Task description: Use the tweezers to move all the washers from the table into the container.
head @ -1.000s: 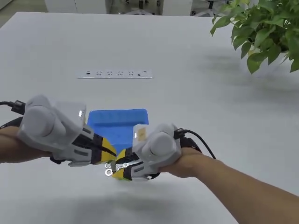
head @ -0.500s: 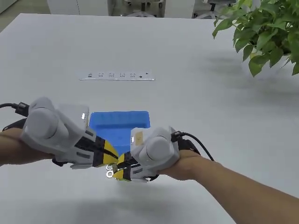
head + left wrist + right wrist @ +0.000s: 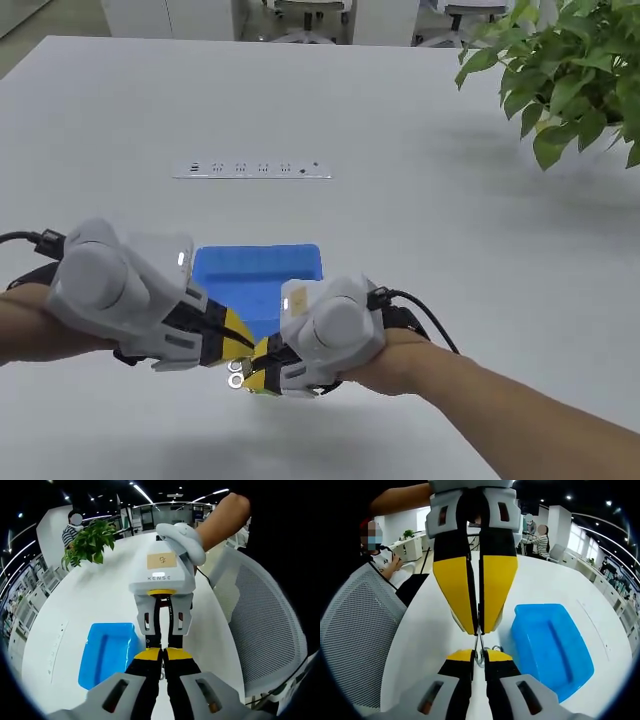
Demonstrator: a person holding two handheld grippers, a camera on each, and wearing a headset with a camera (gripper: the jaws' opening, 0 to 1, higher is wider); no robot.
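Note:
Two grippers meet tip to tip at the near table edge, just in front of the blue container (image 3: pixel 256 272). The left gripper (image 3: pixel 238 340) has its yellow jaws pressed together. My right gripper (image 3: pixel 262 368) faces it, also shut. In the right gripper view a thin silver pair of tweezers (image 3: pixel 479 639) runs from the left gripper's jaw tips down into the right gripper (image 3: pixel 479 656), and both seem to clamp it. Two small metal washers (image 3: pixel 235 375) lie on the table under the jaws; one washer (image 3: pixel 496 648) peeks out beside the right jaw. The container (image 3: pixel 106 650) (image 3: pixel 551 647) looks empty.
A white power strip (image 3: pixel 253 169) lies further back on the table. A potted plant (image 3: pixel 570 75) stands at the far right. Office chairs and people sit beyond the table in both gripper views. The grey table (image 3: pixel 450 220) has open surface to the right.
The right gripper has slid closer to the left one, so the tweezers, visible between them a second ago, are now covered by the jaws. The head camera tilted slightly.

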